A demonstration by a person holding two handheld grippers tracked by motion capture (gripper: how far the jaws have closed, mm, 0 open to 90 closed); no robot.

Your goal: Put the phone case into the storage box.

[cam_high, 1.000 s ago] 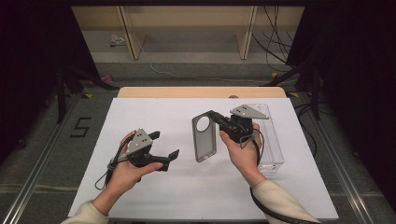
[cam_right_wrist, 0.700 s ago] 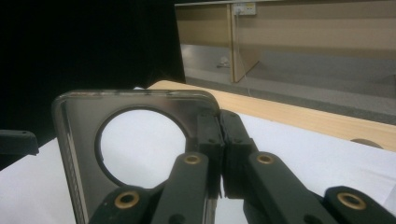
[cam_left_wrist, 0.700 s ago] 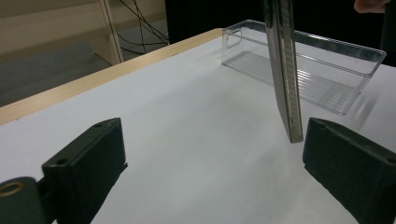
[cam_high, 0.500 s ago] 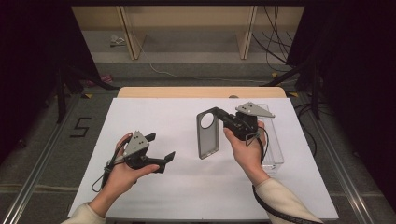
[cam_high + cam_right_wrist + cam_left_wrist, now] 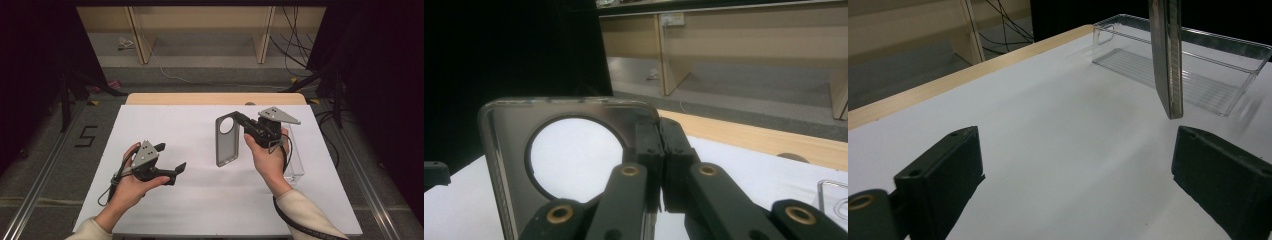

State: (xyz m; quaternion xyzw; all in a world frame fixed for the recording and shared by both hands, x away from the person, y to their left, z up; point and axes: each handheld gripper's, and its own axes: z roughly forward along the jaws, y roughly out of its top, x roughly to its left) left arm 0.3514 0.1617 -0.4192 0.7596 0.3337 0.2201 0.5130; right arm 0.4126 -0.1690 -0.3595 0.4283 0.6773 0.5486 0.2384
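Note:
A grey phone case (image 5: 227,142) with a round camera hole hangs upright above the white table (image 5: 190,125), right of centre. My right gripper (image 5: 239,120) is shut on its upper edge beside the hole. In the right gripper view the jaws meet on the phone case (image 5: 514,150) at the right gripper (image 5: 659,137) tips. My left gripper (image 5: 171,156) is held open over the left part of the table, nothing between its jaws. In the left gripper view, the open left gripper (image 5: 1078,180) points toward the phone case (image 5: 1168,55), seen edge-on.
A clear plastic tray (image 5: 295,160) lies on the table's right side, behind my right hand; the tray (image 5: 1188,75) looks empty. A wooden strip (image 5: 215,98) edges the table's far side. Cables and wooden shelf legs stand on the floor beyond.
My right gripper has carried the phone case slightly right and farther away. My left gripper has drifted a little toward the person, still open.

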